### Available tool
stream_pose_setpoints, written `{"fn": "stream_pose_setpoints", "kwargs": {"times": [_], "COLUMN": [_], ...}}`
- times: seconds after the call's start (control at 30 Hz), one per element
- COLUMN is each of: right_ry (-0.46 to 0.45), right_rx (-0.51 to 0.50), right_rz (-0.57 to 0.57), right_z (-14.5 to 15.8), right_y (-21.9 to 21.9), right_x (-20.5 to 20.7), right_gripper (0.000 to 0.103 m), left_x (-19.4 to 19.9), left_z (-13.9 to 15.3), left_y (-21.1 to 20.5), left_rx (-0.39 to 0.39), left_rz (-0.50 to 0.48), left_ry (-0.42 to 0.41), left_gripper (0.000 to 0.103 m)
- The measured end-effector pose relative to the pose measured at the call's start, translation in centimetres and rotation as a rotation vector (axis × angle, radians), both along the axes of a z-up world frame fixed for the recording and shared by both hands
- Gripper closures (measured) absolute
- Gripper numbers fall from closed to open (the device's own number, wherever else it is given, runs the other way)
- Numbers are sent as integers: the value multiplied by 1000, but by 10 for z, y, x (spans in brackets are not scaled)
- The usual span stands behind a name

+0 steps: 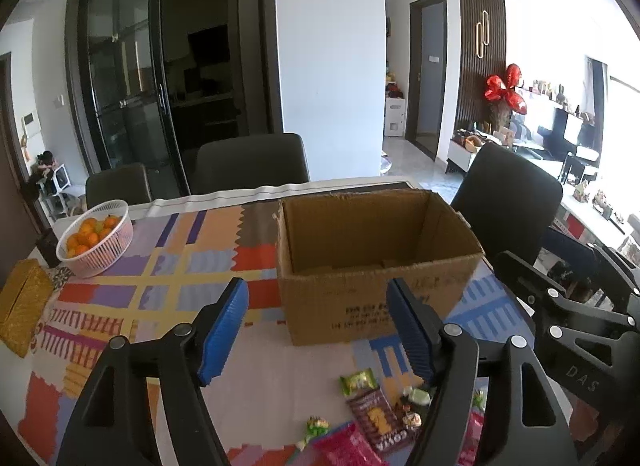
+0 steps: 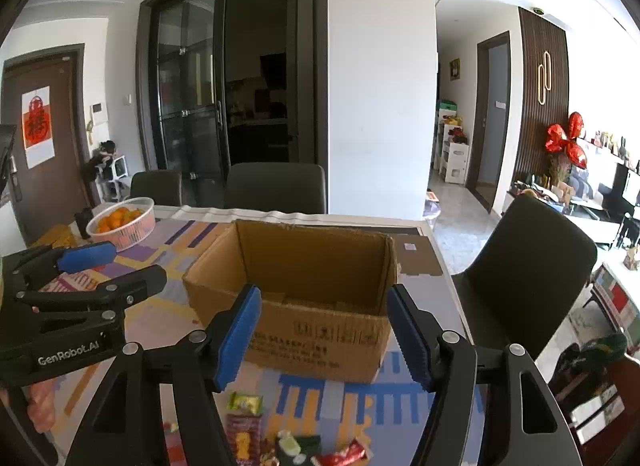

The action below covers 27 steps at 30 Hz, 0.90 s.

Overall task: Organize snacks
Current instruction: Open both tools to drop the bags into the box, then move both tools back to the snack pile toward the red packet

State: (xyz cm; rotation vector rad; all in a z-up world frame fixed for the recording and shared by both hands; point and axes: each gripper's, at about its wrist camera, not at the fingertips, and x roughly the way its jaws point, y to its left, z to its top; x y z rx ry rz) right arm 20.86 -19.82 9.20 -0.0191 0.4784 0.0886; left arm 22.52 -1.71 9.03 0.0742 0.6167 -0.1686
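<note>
Left gripper (image 1: 316, 330) wide open, nothing between the blue pads (image 1: 224, 330), nothing touched. Right gripper (image 2: 324, 338) same: jaws spread wide, empty, held clear above the table. Both raised and aimed toward the cardboard box (image 1: 376, 262), probably a ready pose ahead of the first pick.

Just below and in front of the jaws, loose snacks (image 1: 376, 418) scattered on the patterned tablecloth (image 1: 168, 266): green wrapped candy (image 1: 358, 382), brown cookie pack (image 1: 374, 416), pink packet (image 1: 344, 446), a few small sweets. Same pile low in the right view, with a red wrapper (image 2: 344, 456) near the bottom edge. All outside the box, so sorting not yet started by the look of it.

Box open-topped, upright, beyond the pile, seemingly empty inside; likely set there as the drop target, near enough for short carries.

Further out at left, white basket of oranges (image 1: 96, 238) and a yellow box (image 1: 24, 306); dark chairs (image 1: 252, 161) behind the table. Not part of the job, apparently.
</note>
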Motion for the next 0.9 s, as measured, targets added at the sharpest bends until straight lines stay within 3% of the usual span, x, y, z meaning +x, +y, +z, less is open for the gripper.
{"fn": "stream_pose_setpoints", "kwargs": {"times": [0.53, 0.9], "right_ry": [46, 188], "right_rx": [6, 76], "right_rz": [-18, -61], "right_z": [-22, -62], "right_y": [0, -12], "right_x": [-58, -77], "right_gripper": [27, 27], "left_x": [-60, -70], "left_z": [-35, -74], "left_y": [2, -7], "left_rx": [-22, -1], "left_rz": [-4, -12], "left_ry": [75, 170], "left_gripper": [26, 25]}}
